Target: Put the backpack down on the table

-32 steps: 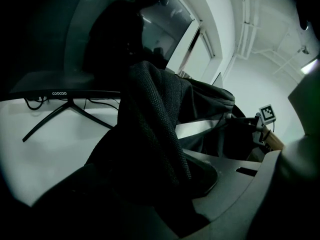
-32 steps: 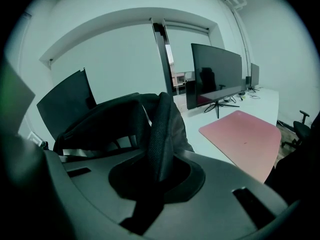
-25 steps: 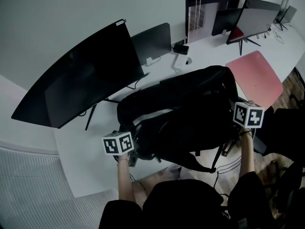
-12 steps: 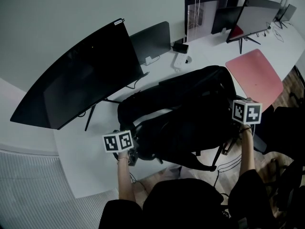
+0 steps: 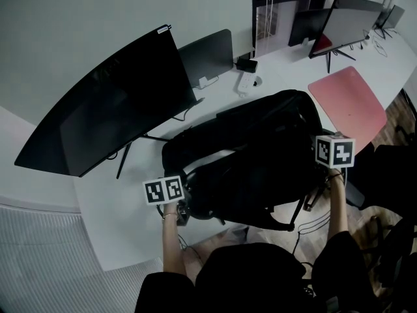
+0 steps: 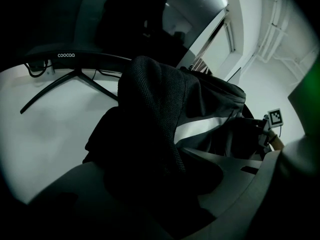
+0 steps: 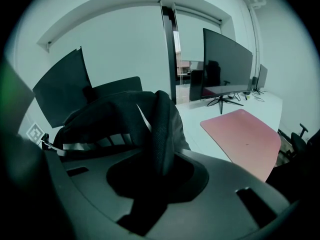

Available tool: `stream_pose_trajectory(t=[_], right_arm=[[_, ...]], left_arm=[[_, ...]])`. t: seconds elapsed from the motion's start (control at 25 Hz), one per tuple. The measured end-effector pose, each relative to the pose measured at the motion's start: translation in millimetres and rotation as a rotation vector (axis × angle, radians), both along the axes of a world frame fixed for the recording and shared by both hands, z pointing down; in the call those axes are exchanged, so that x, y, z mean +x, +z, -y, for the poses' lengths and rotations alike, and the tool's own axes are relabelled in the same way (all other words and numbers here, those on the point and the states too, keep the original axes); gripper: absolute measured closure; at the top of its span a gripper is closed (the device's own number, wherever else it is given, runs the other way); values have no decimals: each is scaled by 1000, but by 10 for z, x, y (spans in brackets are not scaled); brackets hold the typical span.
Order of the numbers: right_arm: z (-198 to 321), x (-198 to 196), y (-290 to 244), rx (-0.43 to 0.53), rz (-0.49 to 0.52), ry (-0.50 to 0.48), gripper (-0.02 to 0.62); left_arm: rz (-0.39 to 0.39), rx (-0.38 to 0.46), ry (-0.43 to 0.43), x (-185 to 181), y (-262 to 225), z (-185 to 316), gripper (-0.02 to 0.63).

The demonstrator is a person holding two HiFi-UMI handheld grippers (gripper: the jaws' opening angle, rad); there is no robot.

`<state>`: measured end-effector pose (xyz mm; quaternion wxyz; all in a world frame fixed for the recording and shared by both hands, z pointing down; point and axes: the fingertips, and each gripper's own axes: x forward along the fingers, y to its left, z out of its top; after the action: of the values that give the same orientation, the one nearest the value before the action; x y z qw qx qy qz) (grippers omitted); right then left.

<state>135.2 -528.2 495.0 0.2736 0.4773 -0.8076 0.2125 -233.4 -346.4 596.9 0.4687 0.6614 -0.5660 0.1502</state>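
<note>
The black backpack [image 5: 254,155] lies on the white table [image 5: 124,207], its lower edge hanging over the near side. My left gripper [image 5: 184,204] is at its left end. A padded mesh strap [image 6: 155,109] runs down between the jaws, which are opening, and the pads no longer seem to press it. My right gripper [image 5: 314,175] is at the backpack's right side. Its jaws are starting to open but still pinch a black strap [image 7: 160,129]. In both gripper views the fingertips are hidden in shadow.
A large curved monitor [image 5: 111,103] and a smaller one [image 5: 208,54] stand behind the backpack. A pink mat [image 5: 352,103] lies at the right, with more monitors [image 5: 345,18] beyond. A white charger [image 5: 247,81] sits behind the bag. A dark chair [image 5: 391,168] stands to the right.
The left gripper's cube has rolled slightly and edged toward the backpack. The backpack and the right gripper have stayed almost where they were.
</note>
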Motion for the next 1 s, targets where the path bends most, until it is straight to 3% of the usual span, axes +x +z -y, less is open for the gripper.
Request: stream_pose_trajectory(t=[0.32, 0.52, 0.88, 1.0], right_arm=[[10, 23, -45, 34, 19, 38, 431], [-6, 28, -149, 82, 49, 37, 394], [-103, 40, -565, 215, 68, 20, 393], [-165, 56, -705, 256, 69, 22, 419]], left_arm=[[87, -8, -52, -97, 85, -40, 338], [127, 24, -90, -139, 41, -68, 307], [225, 88, -152, -269, -163, -248, 309], [257, 118, -185, -320, -281, -317, 350]])
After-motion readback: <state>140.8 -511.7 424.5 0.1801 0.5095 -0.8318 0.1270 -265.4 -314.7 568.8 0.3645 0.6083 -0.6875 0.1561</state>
